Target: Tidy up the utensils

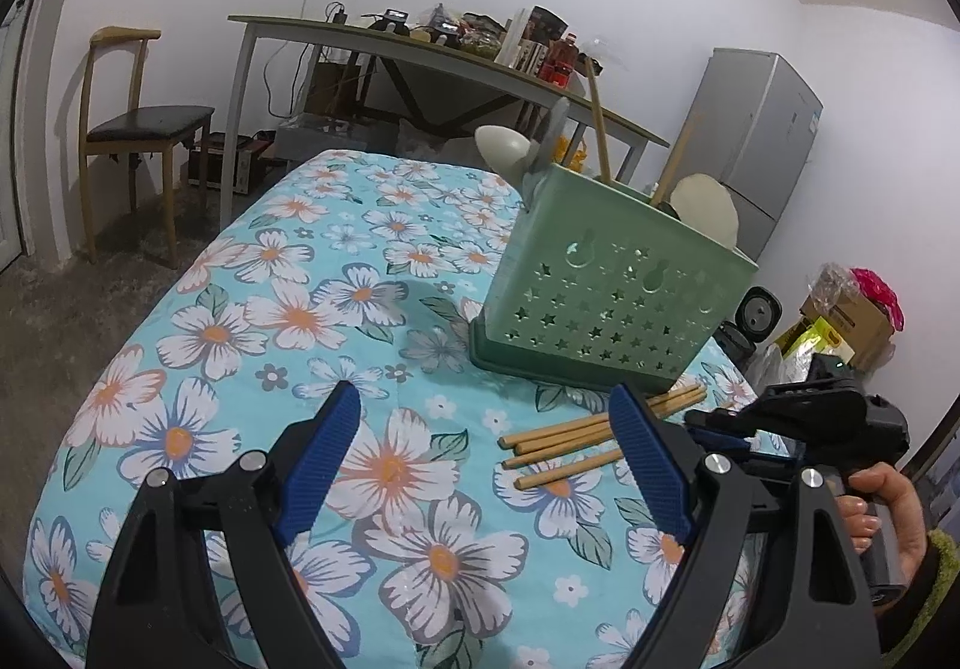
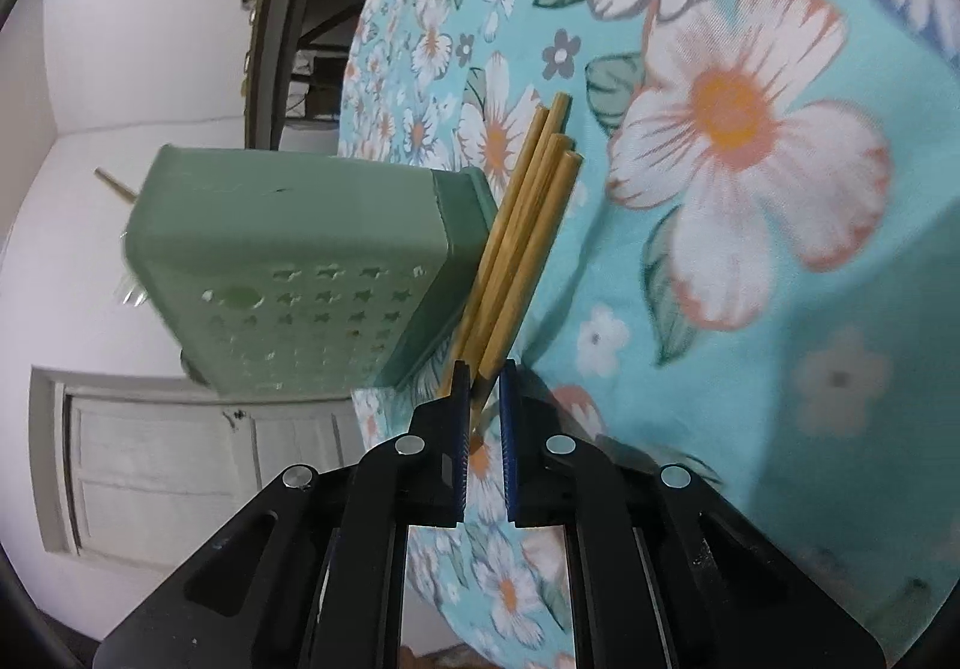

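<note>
A green utensil basket (image 1: pixel 606 273) with star holes stands on the flowered tablecloth (image 1: pixel 288 321). It holds spoons (image 1: pixel 510 144) and upright chopsticks (image 1: pixel 597 111). Several bamboo chopsticks (image 1: pixel 564 438) lie on the cloth in front of it. My left gripper (image 1: pixel 486 417) is open and empty above the cloth, just left of them. In the right wrist view my right gripper (image 2: pixel 485 378) is shut on the near ends of the chopsticks (image 2: pixel 528 225), beside the basket (image 2: pixel 294 255). The right gripper also shows in the left wrist view (image 1: pixel 714 420).
A wooden chair (image 1: pixel 129 129) stands at the far left. A long cluttered desk (image 1: pixel 420 51) runs behind the table. A grey fridge (image 1: pixel 762 129) and boxes (image 1: pixel 852 321) stand at the right. A white door (image 2: pixel 180 459) shows in the right wrist view.
</note>
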`<state>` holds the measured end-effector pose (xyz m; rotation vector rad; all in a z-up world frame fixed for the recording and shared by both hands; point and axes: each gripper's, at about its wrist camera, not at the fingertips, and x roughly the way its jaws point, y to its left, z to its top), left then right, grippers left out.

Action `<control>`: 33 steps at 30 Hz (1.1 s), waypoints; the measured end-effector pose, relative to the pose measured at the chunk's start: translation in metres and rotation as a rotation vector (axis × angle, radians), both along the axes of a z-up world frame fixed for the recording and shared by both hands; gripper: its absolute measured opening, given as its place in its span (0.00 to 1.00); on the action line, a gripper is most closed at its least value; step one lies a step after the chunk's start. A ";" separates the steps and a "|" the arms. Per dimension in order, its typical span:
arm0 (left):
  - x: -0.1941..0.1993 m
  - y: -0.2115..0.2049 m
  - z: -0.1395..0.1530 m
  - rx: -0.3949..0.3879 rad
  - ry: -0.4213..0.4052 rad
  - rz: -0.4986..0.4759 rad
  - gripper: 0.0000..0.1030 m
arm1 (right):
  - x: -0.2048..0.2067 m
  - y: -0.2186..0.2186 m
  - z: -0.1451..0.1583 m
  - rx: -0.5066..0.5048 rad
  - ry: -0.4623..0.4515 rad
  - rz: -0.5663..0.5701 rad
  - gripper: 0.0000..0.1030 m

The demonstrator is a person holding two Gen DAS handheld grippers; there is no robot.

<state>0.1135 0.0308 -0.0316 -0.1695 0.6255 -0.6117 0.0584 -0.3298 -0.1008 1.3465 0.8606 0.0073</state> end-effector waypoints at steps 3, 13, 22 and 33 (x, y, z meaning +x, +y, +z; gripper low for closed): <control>-0.001 -0.004 0.001 0.013 -0.002 -0.013 0.80 | -0.007 -0.009 0.008 -0.028 0.004 0.034 0.08; -0.005 -0.032 0.002 0.061 -0.001 -0.114 0.80 | -0.016 -0.040 0.026 -0.292 0.075 0.095 0.11; -0.006 -0.099 -0.014 0.276 -0.064 -0.356 0.53 | 0.008 -0.027 0.023 -0.430 0.065 0.126 0.12; 0.041 -0.148 -0.045 0.399 0.110 -0.458 0.53 | -0.019 -0.040 0.020 -0.367 0.025 0.105 0.12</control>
